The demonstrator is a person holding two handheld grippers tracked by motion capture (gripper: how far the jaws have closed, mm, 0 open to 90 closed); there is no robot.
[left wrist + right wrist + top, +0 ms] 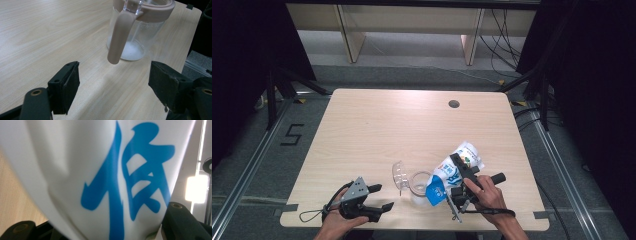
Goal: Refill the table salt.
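Pouring step in hand. Right gripper [460, 176] clamps a white-and-blue bag [455, 167], tipped mouth-down over the clear jar [418, 186] near the table's [377, 125] front edge, lid flipped back. A little white powder lies in the jar's bottom [131, 51]. Left gripper [378, 197] rests off to the jar's left, jaws wide apart, holding nothing, pointed at the pinkish handle [119, 37]. Next, I'd judge: tilt the bag further, mouth kept over the opening; left could steady the jar.

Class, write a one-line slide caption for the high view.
Right gripper tips a blue-and-white bag over a clear jug; left gripper waits open beside it.
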